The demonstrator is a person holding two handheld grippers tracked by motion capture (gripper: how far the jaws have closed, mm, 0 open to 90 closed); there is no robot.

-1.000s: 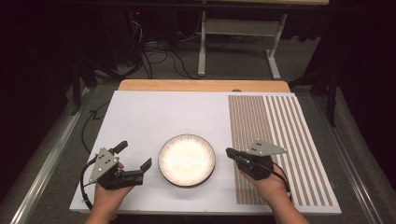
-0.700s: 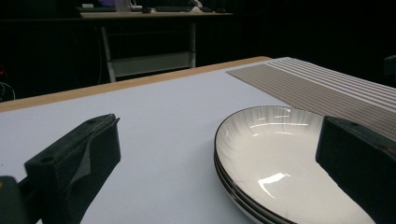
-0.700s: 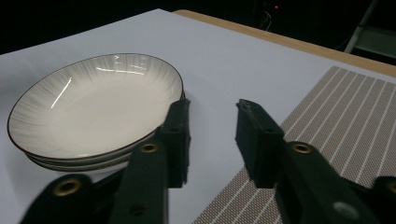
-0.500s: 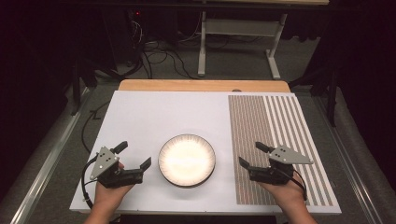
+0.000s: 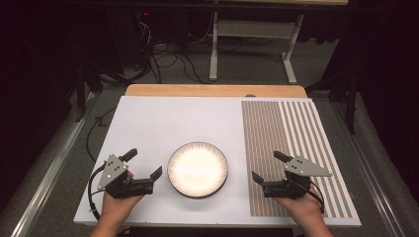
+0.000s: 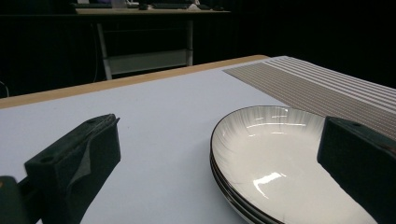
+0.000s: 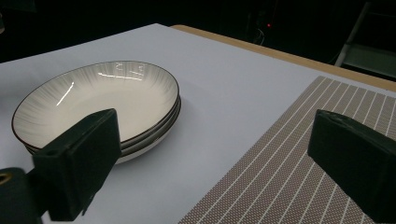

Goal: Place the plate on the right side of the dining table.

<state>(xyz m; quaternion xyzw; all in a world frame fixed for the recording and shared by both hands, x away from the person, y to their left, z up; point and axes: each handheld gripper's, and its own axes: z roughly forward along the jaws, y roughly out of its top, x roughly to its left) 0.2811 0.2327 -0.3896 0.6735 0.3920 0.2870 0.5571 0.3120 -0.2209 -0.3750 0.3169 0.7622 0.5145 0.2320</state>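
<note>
A stack of white shallow plates (image 5: 197,169) with thin dark rims sits on the white table top (image 5: 173,123), near its front edge. My left gripper (image 5: 144,163) rests just left of the stack, open, with nothing between its jaws. In the left gripper view the plates (image 6: 280,158) lie ahead and to the right, the right jaw in front of their rim. My right gripper (image 5: 267,166) stands open over the striped placemat (image 5: 291,148), right of the stack and apart from it. The right gripper view shows the plates (image 7: 98,98) to the left and the placemat (image 7: 289,158) underneath.
The brown-and-white striped placemat covers the right third of the table. A wooden strip (image 5: 217,90) runs along the far edge. Beyond it, on the dark floor, are cables (image 5: 163,54) and a white desk frame (image 5: 247,39).
My right gripper has drawn back from the plates to the right, onto the placemat. The left gripper has barely shifted. The plates have not moved.
</note>
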